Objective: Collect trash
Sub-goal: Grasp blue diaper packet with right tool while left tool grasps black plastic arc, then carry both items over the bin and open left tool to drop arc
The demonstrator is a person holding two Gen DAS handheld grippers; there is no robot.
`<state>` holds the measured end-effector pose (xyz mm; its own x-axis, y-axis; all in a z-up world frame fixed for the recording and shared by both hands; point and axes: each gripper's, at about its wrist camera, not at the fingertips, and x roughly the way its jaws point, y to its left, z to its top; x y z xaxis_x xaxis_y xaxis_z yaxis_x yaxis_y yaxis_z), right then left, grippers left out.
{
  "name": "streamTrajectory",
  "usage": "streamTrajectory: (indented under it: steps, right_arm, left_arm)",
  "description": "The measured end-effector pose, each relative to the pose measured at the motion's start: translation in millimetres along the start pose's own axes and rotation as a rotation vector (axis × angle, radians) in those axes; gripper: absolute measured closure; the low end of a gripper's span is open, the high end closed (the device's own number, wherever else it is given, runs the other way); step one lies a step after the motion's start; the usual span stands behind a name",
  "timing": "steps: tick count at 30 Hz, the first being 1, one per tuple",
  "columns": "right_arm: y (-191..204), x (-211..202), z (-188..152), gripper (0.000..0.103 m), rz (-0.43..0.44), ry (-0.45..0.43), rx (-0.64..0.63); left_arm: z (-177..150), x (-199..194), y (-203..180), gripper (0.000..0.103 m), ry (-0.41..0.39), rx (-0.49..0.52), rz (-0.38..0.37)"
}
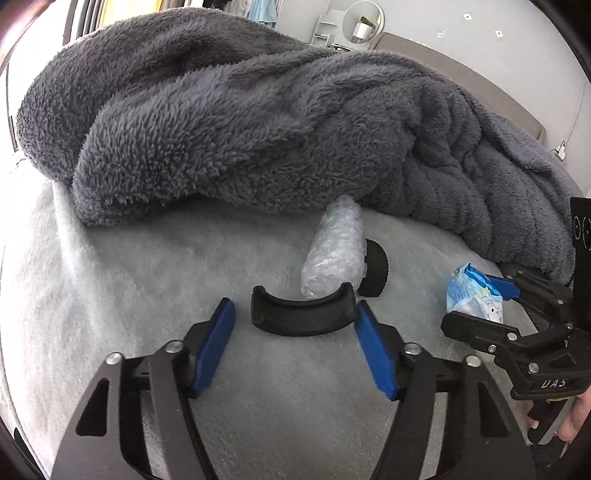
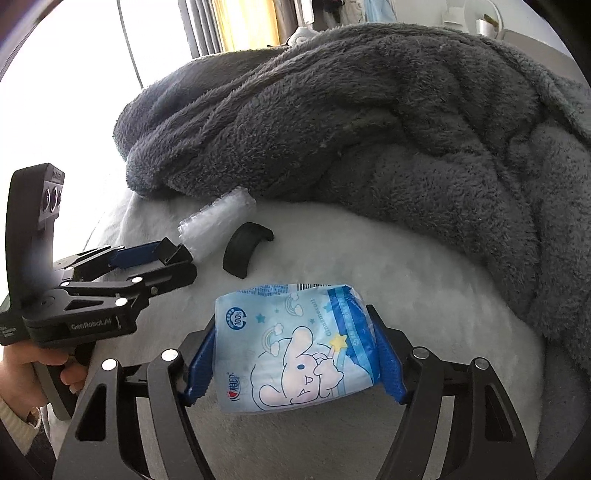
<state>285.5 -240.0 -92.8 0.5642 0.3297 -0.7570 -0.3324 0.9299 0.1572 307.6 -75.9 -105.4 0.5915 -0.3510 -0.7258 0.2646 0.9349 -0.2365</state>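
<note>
My right gripper [image 2: 293, 332] is shut on a light blue tissue packet [image 2: 295, 343] with a cartoon print; the packet also shows in the left wrist view [image 1: 471, 295], held in the right gripper [image 1: 480, 299]. My left gripper [image 1: 293, 317] is open, its blue pads either side of a curved black plastic piece [image 1: 301, 314] lying on the pale bed cover. A roll of bubble wrap [image 1: 334, 251] lies just beyond it, beside a second black curved piece [image 1: 375, 267]. In the right wrist view the bubble wrap [image 2: 218, 227] and a black piece [image 2: 243, 253] lie beyond the left gripper [image 2: 162, 254].
A big dark grey fleece blanket [image 1: 240, 122] is heaped across the back of the pale grey bed cover [image 1: 129, 277]; it also fills the back and right in the right wrist view [image 2: 369, 129]. A headboard and wall lamp [image 1: 362, 29] stand behind.
</note>
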Motion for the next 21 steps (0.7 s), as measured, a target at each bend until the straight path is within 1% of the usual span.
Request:
streamTrajectory:
  steps: [2, 3, 5, 8, 13, 21]
  right_arm:
    - [-0.3, -2.4, 0.5, 0.03, 0.001, -0.005, 0.008]
    - [-0.9, -4.6, 0.8, 0.03, 0.004, -0.01, 0.015]
    - [-0.3, -5.9, 3.1, 0.03, 0.01, -0.016, 0.03]
    - [-8.4, -19.2, 4.0, 0.03, 0.021, -0.031, 0.056]
    - [-9.5, -33.2, 6.7, 0.03, 0.036, -0.063, 0.086]
    - [11.7, -38.7, 10.2, 0.03, 0.064, -0.081, 0.09]
  left_arm:
    - [-0.3, 0.3, -0.8, 0.041, -0.001, 0.002, 0.004]
    - [-0.2, 0.7, -1.5, 0.046, -0.001, 0.004, 0.004]
    - [-1.0, -1.1, -2.1, 0.051, -0.004, 0.014, -0.003]
    - [-1.8, -6.6, -4.9, 0.052, -0.022, 0.027, -0.016]
    - [-5.6, -23.3, -6.6, 0.052, -0.055, 0.036, -0.028]
    - [-18.2, -50.4, 1.9, 0.052, -0.071, 0.027, -0.006]
